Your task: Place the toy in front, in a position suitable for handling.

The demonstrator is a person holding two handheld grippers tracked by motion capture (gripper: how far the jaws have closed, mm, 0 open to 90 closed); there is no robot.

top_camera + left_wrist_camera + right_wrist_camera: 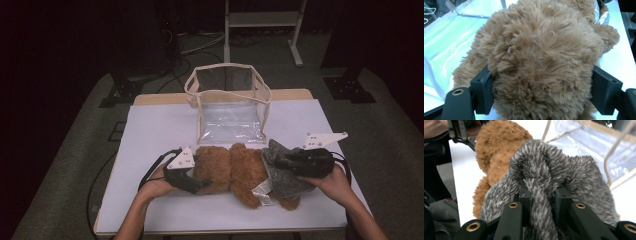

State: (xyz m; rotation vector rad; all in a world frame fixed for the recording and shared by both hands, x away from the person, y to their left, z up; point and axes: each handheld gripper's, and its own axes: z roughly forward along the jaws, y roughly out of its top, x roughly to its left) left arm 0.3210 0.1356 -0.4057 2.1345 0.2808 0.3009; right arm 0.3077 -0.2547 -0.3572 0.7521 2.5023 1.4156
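A brown plush bear [227, 170] lies on its side across the white table [150, 130], head toward the left. A grey fuzzy garment [282, 175] covers its lower half. My left gripper [202, 182] has its jaws on either side of the bear's head [541, 55], and the fur bulges over both pads. My right gripper [281, 162] is shut on a bunched fold of the grey garment [549, 170], pinched between its jaws, with the brown fur [496, 145] beyond it. A white label [262, 191] hangs from the bear's underside.
A clear plastic bag [200, 75] with cream trim and handles stands open at the back middle of the table, just behind the bear, and its wall [586, 142] lies close to the right gripper. A metal stand leg [295, 45] rises behind the table.
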